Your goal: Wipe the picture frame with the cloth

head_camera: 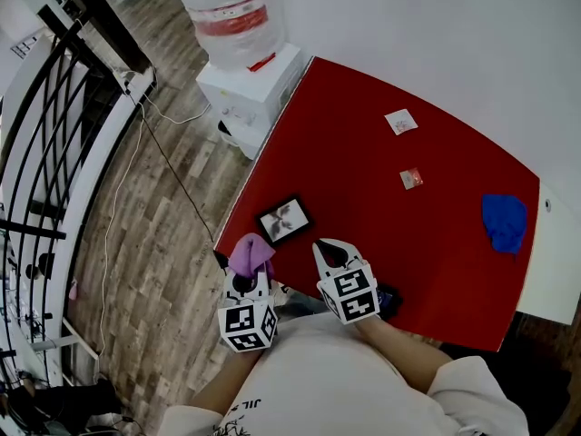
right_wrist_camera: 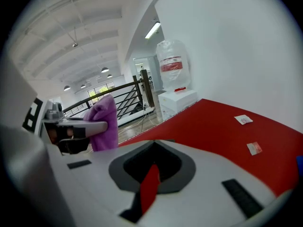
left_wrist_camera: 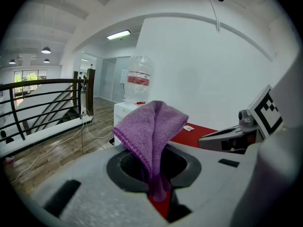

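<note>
I hold the left gripper (head_camera: pixel 245 280) low in the head view, a bit left of the middle. Its jaws are pressed tight on a purple cloth (left_wrist_camera: pixel 151 131). The cloth sticks up out of the jaws and flops over at the top.

My right gripper (head_camera: pixel 332 252) is just beside it, on the right. Its jaws are almost together, with only a thin slit between them. Nothing is in them; I only see red through the slit.

The picture frame (head_camera: pixel 283 220) lies flat on the red table (head_camera: pixel 363 153), near the table's left edge. It is black with a light picture inside. It sits just above both grippers in the head view, and neither one touches it.

Farther up the table are two small packets (head_camera: pixel 400 121), one white and one reddish. A blue cloth (head_camera: pixel 504 221) lies bunched up at the right side of the table.

At the top of the view a water bottle (head_camera: pixel 238 12) stands on a white box (head_camera: pixel 250 89) on the wood floor. A black railing (head_camera: pixel 45 134) runs down the left side.
</note>
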`<state>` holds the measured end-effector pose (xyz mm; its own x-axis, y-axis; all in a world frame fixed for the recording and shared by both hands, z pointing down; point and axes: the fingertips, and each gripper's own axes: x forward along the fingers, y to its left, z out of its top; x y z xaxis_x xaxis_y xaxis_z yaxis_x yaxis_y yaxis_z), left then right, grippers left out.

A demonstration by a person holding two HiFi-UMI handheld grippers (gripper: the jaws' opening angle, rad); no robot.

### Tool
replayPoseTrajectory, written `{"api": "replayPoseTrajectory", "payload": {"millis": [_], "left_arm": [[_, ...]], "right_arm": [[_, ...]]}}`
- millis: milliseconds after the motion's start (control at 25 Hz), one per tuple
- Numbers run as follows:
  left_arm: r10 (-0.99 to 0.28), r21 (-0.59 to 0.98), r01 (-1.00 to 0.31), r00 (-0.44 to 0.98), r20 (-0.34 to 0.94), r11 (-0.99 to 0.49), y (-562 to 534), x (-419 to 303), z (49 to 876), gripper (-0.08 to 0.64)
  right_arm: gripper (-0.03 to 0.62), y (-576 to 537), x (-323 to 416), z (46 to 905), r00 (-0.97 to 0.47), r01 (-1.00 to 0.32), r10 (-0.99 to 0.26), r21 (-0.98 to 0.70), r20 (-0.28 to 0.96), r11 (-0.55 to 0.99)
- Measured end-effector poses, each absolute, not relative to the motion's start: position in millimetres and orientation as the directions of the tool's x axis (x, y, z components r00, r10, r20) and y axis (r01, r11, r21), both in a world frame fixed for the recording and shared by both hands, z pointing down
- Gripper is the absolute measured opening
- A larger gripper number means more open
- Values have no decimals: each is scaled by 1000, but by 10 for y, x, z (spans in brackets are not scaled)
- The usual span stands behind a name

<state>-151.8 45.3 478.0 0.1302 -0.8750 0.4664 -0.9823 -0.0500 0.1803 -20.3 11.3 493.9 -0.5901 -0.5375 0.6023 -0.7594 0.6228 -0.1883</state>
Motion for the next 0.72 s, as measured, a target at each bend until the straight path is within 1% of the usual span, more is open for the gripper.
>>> {"api": "replayPoseTrajectory", "payload": {"millis": [720], "left_arm": [[-881, 170, -983, 136, 453, -64, 401, -1460, 4728, 63]], "right_arm": [[3, 100, -176, 4914, -583, -762, -539, -177, 608, 623]]}}
